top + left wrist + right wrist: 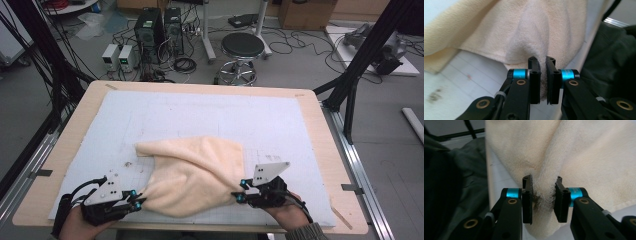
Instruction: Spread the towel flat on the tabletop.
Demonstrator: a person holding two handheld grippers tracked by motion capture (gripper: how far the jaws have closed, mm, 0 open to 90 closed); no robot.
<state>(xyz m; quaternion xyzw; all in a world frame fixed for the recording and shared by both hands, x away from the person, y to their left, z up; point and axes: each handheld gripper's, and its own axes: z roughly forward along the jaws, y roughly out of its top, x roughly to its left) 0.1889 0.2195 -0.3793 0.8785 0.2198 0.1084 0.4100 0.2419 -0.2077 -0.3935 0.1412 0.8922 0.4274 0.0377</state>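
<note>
I count one towel [192, 175], two grippers, one white mat [280, 130] and one wooden table [320, 125]. The towel is cream-coloured and lies bunched on the near half of the mat, a little left of centre. My left gripper [136, 200] has its jaws nearly together, pinching a fold at the towel's near left corner; in the left gripper view [543, 82] the cloth is squeezed thin between the pads. My right gripper [239, 191] clamps a thicker bunch at the near right corner, so its jaws stand a bit wider, and the right gripper view [544, 200] shows the frayed hem caught between them. The towel's long axis runs roughly left to right between my two grips, while a loose flap trails off toward the far left, its tip pointing that way and lying flat on the mat. The near hem lies close to the mat's front edge and the table's front rim. Ahead of the towel the mat is bare to its far edge, with more bare mat to the right.
</note>
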